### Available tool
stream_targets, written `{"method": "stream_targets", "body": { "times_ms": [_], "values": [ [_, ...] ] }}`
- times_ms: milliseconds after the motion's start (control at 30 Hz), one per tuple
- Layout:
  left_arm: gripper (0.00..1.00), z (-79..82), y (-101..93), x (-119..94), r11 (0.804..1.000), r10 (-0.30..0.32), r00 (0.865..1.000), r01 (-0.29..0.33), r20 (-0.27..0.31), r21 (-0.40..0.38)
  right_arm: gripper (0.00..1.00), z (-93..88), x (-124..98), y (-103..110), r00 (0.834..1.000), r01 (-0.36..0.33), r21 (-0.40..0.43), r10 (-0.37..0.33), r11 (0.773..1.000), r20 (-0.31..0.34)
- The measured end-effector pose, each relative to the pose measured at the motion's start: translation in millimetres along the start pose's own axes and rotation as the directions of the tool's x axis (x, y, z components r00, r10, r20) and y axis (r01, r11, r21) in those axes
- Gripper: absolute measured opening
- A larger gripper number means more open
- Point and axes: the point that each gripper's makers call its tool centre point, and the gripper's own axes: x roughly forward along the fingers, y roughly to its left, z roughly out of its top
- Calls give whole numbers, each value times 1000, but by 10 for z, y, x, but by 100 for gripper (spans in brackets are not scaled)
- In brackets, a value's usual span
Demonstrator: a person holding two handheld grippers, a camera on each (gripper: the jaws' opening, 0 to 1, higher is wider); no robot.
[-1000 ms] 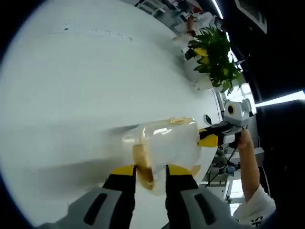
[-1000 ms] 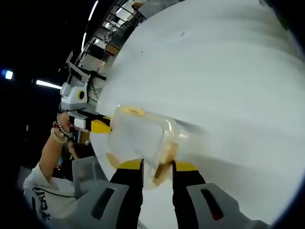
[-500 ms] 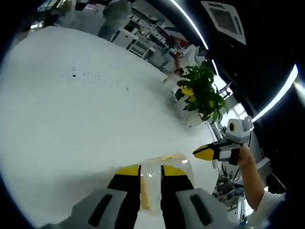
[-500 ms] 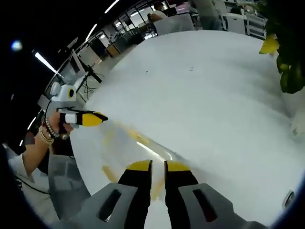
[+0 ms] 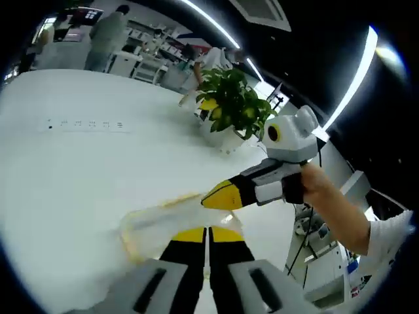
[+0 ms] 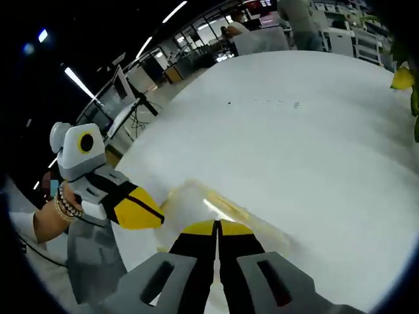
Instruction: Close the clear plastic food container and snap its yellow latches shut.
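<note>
The clear plastic food container (image 5: pixel 157 219) lies low on the white table (image 5: pixel 72 163), blurred, with a faint yellowish rim; I cannot make out its latches. My left gripper (image 5: pixel 206 230) is shut, its yellow tips pressed together over the container's near edge. My right gripper (image 5: pixel 222 195) reaches in from the right, its tip just above the container's far side. In the right gripper view the container (image 6: pixel 196 199) sits just beyond my shut right gripper (image 6: pixel 216 226), and the left gripper (image 6: pixel 141 209) points at it from the left. Nothing shows between either pair of jaws.
A potted green plant (image 5: pixel 232 104) with yellow leaves stands at the table's far side. A hand (image 5: pixel 314 186) holds the right gripper, a wrist with bracelets (image 6: pixel 59 209) the left. A grey bin (image 6: pixel 91 261) sits off the table edge. People and desks fill the background.
Both grippers let go of the container's ends and their jaws went from apart to shut. Both cameras tilted up, and the two grippers drew closer together over the container.
</note>
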Motion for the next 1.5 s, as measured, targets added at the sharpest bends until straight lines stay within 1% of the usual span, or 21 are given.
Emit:
{"method": "stream_targets", "body": {
  "times_ms": [67,100,167,267,300,400,500,633,733,833,967,1100,1233,1267,1300,1333,1367,1400,1433,1467,1500],
  "values": [
    [0,-76,-7,57,1000,-5,1000,5,-22,12,0,-13,52,23,1000,-9,3,9,1000,-5],
    [0,-99,2,83,1000,-5,1000,5,-23,9,0,-20,72,31,1000,-13,4,13,1000,-9],
    [0,-166,12,136,1000,-11,999,10,-33,-25,0,-31,112,46,1000,-16,-2,15,1000,-23],
    [0,-247,-79,165,997,-52,998,50,-46,-51,0,-7,123,19,999,7,-29,-8,1000,-33],
    [0,-294,-126,160,997,-66,996,64,-61,-42,0,22,120,-1,999,15,-31,-16,999,-30],
    [0,-371,-169,151,997,-75,994,74,-80,-19,0,110,124,-54,999,32,-24,-33,999,-11],
    [0,-467,-221,127,994,-104,989,102,-104,-26,0,202,130,-75,999,31,0,-31,1000,16],
    [0,-551,-218,102,995,-101,988,100,-120,-10,0,292,145,-117,999,42,12,-42,999,28],
    [0,-574,-222,82,993,-115,986,113,-120,-21,0,337,171,-189,997,67,14,-68,998,33],
    [0,-572,-207,75,993,-115,986,113,-119,-24,0,358,219,-228,997,66,39,-67,997,31],
    [0,-594,-197,69,994,-113,985,112,-130,-17,0,360,272,-329,995,96,59,-97,994,21],
    [0,-609,-185,62,994,-112,985,112,-133,-8,0,336,317,-388,995,99,78,-99,992,3],
    [0,-618,-191,60,993,-117,985,115,-129,-20,0,229,378,-420,992,122,69,-120,990,-40],
    [0,-619,-192,60,993,-117,985,115,-128,-23,0,204,388,-419,992,125,70,-122,990,-43],
    [0,-625,-192,67,993,-119,985,118,-127,-22,0,215,379,-411,993,118,84,-116,989,-27],
    [0,-632,-192,69,993,-120,985,118,-128,-19,0,210,377,-401,993,113,98,-111,989,-28],
    [0,-637,-194,69,993,-117,985,116,-129,-12,0,209,369,-402,994,111,112,-109,987,-31],
    [0,-632,-193,64,994,-111,985,113,-129,9,0,235,354,-393,994,105,129,-103,986,-22],
    [0,-571,-210,62,989,-116,988,124,-104,74,0,305,324,-347,997,80,144,-81,986,4],
    [0,-530,-265,47,979,-144,986,155,-87,130,0,358,296,-321,997,69,138,-72,988,19],
    [0,-479,-319,33,968,-168,984,178,-66,177,0,441,249,-288,997,62,100,-65,993,36]
  ]
}}
